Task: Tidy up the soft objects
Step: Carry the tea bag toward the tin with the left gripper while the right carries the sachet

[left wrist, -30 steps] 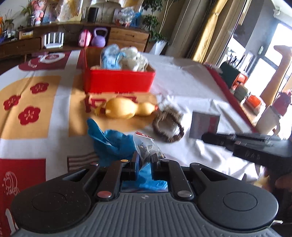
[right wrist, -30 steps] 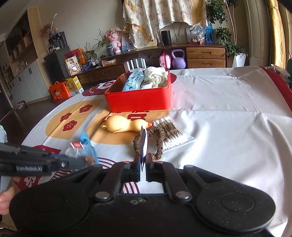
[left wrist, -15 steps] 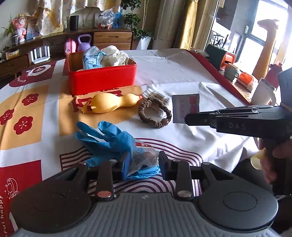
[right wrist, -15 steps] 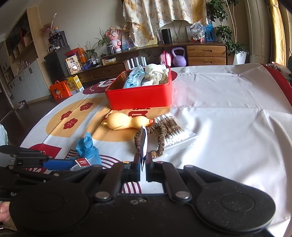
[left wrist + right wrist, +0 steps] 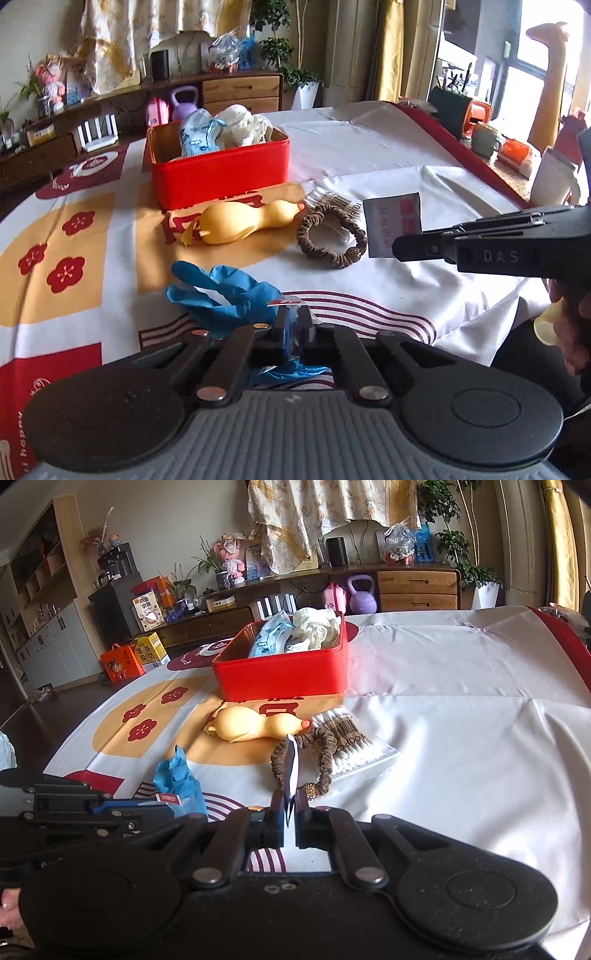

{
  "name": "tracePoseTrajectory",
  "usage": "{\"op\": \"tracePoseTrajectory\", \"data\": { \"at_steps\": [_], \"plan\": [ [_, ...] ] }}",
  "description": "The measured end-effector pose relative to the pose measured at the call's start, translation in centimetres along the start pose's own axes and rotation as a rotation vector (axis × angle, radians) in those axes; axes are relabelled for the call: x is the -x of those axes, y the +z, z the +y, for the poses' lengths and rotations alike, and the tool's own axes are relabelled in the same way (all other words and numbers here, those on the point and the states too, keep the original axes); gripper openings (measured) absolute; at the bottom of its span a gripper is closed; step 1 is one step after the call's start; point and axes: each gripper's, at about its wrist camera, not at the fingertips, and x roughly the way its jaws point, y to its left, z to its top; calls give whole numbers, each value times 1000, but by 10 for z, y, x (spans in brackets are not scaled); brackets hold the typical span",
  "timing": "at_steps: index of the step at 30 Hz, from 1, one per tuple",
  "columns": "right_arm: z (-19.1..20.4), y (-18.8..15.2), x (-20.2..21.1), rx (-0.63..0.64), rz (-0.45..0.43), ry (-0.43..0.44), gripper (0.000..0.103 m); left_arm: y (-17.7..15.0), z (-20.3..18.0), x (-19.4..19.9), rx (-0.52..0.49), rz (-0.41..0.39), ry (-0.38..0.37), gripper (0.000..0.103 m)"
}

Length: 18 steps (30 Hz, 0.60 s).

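My left gripper [image 5: 294, 320] is shut on a small clear packet with a red label [image 5: 283, 303], pinched together with the edge of a blue glove [image 5: 225, 293] that lies on the cloth. My right gripper [image 5: 290, 808] is shut on a flat white sachet [image 5: 293, 766] with red print, which also shows in the left wrist view [image 5: 392, 223], held above the table. A red tin [image 5: 218, 173] holds soft cloths at the back. A yellow rubber chicken [image 5: 242, 223] and a brown hair scrunchie [image 5: 330, 236] lie in front of it.
A pack of cotton swabs [image 5: 351, 742] lies under the scrunchie. The tablecloth [image 5: 461, 720] is white on the right. Cups and containers [image 5: 487, 138] stand past the table's right edge. A sideboard [image 5: 417, 587] is behind the table.
My left gripper opened around the packet and glove half a second ago and has now shut on them again. My right gripper keeps its hold on the sachet and has barely moved.
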Motion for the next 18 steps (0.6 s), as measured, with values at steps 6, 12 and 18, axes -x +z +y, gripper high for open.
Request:
{"op": "tracePoseTrajectory", "data": {
  "at_steps": [6, 12, 18],
  "plan": [
    [1, 11, 6, 18, -14, 14, 5, 18, 17, 16, 107, -46, -33, 3],
    [1, 35, 12, 45, -36, 33, 5, 51, 39, 38, 210, -117, -66, 3],
    [-5, 69, 5, 25, -48, 66, 5, 83, 52, 39, 207, -175, -50, 3]
  ]
}}
